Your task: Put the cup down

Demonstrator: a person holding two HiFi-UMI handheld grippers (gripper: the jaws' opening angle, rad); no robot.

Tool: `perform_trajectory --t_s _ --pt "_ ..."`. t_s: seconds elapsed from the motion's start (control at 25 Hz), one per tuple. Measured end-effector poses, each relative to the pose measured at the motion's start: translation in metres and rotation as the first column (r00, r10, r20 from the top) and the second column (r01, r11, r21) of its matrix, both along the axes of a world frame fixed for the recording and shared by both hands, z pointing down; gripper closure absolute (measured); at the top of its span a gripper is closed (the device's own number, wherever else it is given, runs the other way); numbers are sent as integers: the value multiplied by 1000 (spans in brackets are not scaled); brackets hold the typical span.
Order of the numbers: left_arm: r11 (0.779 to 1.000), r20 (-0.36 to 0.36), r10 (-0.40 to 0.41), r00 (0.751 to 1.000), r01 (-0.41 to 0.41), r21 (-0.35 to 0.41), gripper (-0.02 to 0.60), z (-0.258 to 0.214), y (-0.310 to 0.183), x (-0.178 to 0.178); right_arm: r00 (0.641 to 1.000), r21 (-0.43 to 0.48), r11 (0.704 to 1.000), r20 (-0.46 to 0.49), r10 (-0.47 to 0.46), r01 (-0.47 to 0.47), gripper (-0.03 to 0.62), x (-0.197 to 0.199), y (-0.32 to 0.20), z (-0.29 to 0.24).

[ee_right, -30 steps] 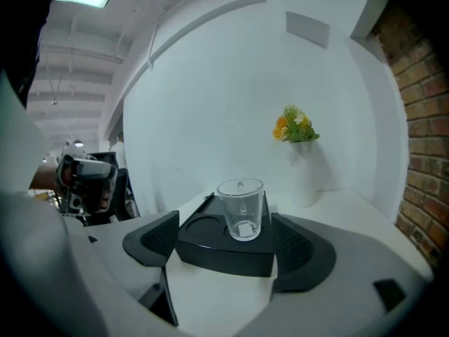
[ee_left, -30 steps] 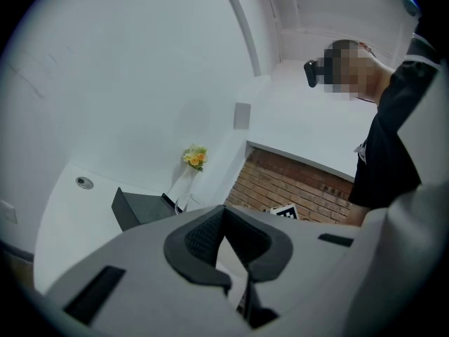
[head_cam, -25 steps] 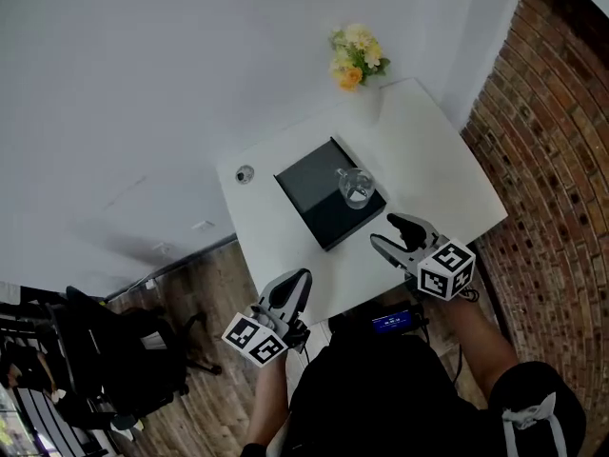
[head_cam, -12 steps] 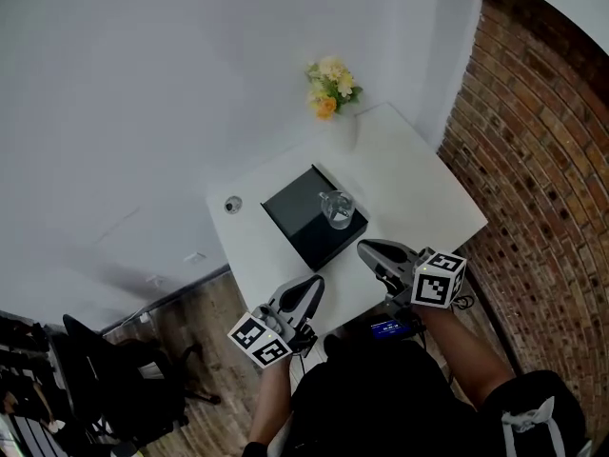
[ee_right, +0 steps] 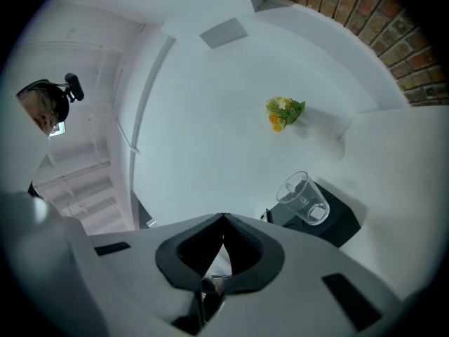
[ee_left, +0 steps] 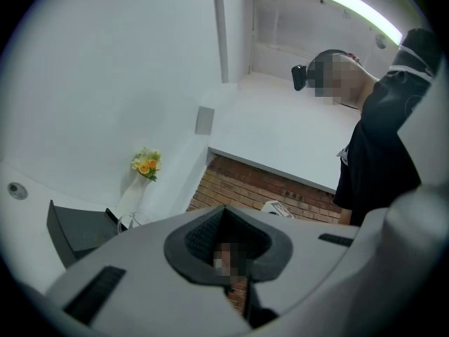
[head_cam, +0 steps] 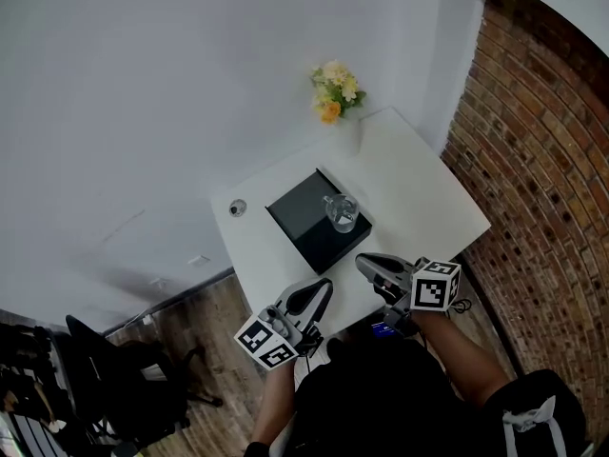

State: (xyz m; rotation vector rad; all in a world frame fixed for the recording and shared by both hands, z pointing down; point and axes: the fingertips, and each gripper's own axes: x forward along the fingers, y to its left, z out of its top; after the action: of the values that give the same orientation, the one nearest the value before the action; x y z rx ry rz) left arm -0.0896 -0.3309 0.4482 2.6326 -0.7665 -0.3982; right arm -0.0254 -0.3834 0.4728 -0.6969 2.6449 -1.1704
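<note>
A clear glass cup [head_cam: 342, 211] stands upright on a black box [head_cam: 306, 225] in the middle of the white table [head_cam: 419, 188]. Nothing holds it. My right gripper [head_cam: 367, 264] hovers at the table's near edge, short of the box, jaws shut and empty. In the right gripper view the cup [ee_right: 303, 197] and the box [ee_right: 333, 222] lie ahead and to the right of the closed right gripper [ee_right: 224, 216]. My left gripper [head_cam: 322, 290] is at the near-left edge, also shut and empty; its own view shows the left gripper [ee_left: 224, 208] with tips together and the box [ee_left: 76, 227] far to the left.
A vase of yellow flowers [head_cam: 335, 89] stands at the table's far edge against the white wall. A small round disc [head_cam: 237, 208] lies at the table's left corner. A brick wall [head_cam: 542, 160] runs along the right. A dark chair [head_cam: 124, 369] stands on the wooden floor at the left.
The right gripper's jaws have closed, empty. Both grippers have drawn back from the cup toward the table's near edge. The cup stays on the box.
</note>
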Motion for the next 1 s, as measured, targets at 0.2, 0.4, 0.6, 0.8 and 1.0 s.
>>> perform_trajectory --t_s 0.2,0.4,0.6,0.8,1.0 --pt "999 9 -44 999 44 -12 574 2 -6 -8 999 17 1000 -50 -5 6 582 -4 -2 4" --pt "997 8 -70 998 70 -23 574 4 -8 -13 995 38 999 -102 -16 20 582 -9 0 9" --pt "996 16 -83 996 83 -31 572 7 -10 -15 993 36 999 -114 -3 7 582 -7 -3 12" --pt "995 35 -86 996 87 -38 531 10 -10 -14 991 37 999 -130 6 -1 582 -5 -4 14" --pt "996 36 -77 996 79 -38 531 10 -9 -12 991 39 999 -133 12 -7 582 -3 -3 15"
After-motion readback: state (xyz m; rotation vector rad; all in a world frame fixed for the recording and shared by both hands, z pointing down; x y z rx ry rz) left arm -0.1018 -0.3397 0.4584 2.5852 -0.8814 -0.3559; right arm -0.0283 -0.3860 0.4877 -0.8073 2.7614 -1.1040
